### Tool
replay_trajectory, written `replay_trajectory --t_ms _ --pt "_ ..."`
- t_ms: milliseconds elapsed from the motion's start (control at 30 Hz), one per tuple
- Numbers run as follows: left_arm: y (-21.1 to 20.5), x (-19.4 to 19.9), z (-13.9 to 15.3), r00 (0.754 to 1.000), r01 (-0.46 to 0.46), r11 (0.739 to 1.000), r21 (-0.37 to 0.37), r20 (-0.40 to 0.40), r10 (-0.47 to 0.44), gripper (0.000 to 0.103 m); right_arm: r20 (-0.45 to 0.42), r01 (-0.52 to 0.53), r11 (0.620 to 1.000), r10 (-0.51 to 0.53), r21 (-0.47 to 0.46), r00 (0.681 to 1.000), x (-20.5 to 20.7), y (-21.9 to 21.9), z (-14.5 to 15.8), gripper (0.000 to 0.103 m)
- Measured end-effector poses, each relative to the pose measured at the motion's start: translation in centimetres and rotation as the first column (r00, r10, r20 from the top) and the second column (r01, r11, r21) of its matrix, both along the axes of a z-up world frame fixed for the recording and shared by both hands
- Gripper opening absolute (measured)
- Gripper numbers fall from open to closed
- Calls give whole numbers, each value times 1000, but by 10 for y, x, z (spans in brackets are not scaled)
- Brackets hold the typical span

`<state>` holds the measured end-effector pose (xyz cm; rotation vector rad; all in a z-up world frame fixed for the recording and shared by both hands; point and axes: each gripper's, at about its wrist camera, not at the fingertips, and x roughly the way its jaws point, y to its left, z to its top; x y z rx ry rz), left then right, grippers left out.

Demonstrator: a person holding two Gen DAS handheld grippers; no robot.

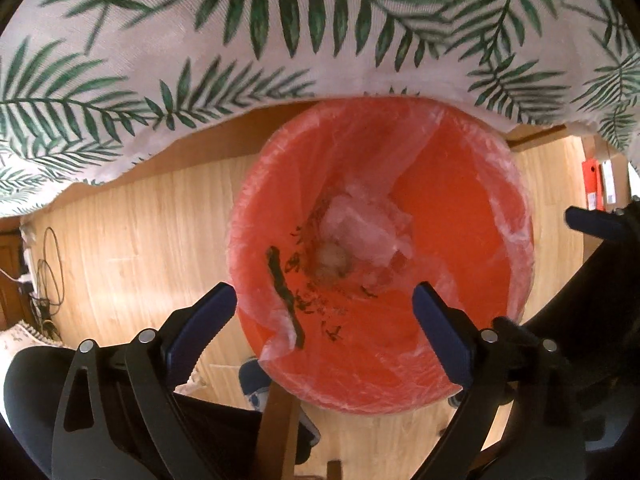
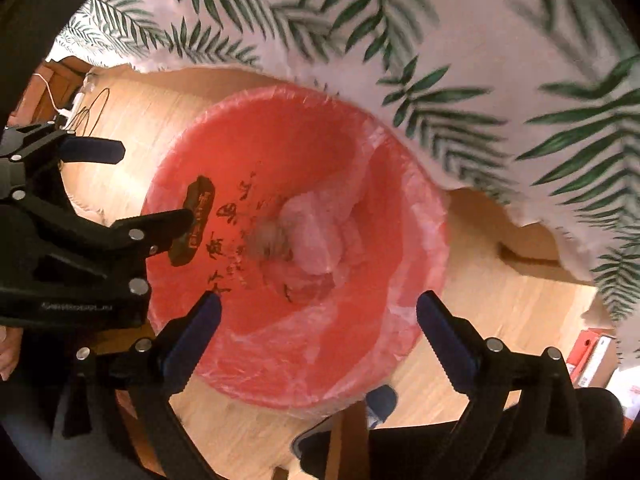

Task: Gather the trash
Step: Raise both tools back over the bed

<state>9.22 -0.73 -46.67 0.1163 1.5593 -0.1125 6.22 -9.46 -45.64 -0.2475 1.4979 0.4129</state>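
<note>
Trash (image 1: 352, 236), crumpled pale wrappers and tissue, lies deep in the red lined bin (image 1: 516, 216) below both grippers: left gripper (image 1: 324, 300) fingers spread and empty, right gripper (image 2: 318, 312) likewise. Looks light, soft, crushable; pinch any raised fold.

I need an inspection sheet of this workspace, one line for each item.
Surface: light wooden floor; leaf-print tablecloth hangs above the bin's far rim.
Job's things: red trash bin with a clear liner, crumpled pale trash at the bottom.
Clutter: a brown wrapper inside the bin.
Grippers: left gripper and right gripper both open, empty, above the bin.
Cables: a tangle on the floor at the left edge.
Surroundings: red boxes on the floor; a blue shoe.
</note>
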Motion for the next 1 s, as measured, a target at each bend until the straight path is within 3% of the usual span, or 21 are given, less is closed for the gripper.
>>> replay_trajectory --t_ms 167,367,467,633,767,867,1000 --pt "5 -8 42 981 -21 1000 -8 191 22 93 171 4 1000 -3 -9 985 -3 -12 46 97" --pt "-1 -9 103 936 52 988 146 337 -99 93 423 16 997 -45 73 905 -11 -31 124 97" --pt "5 0 148 893 60 990 124 436 -109 97 461 30 993 -79 111 884 -6 -39 158 97" --pt "10 16 214 817 31 994 104 571 -85 97 551 76 982 -159 171 819 14 -55 213 98" --pt "10 36 246 780 24 997 78 622 -68 97 626 69 978 -179 197 759 41 -65 247 98" --pt "7 56 260 760 24 997 66 647 -61 97 670 81 983 -172 165 722 69 -66 259 98" --pt "-5 90 265 743 32 999 27 668 -42 97 690 94 984 -172 150 703 104 -77 268 98"
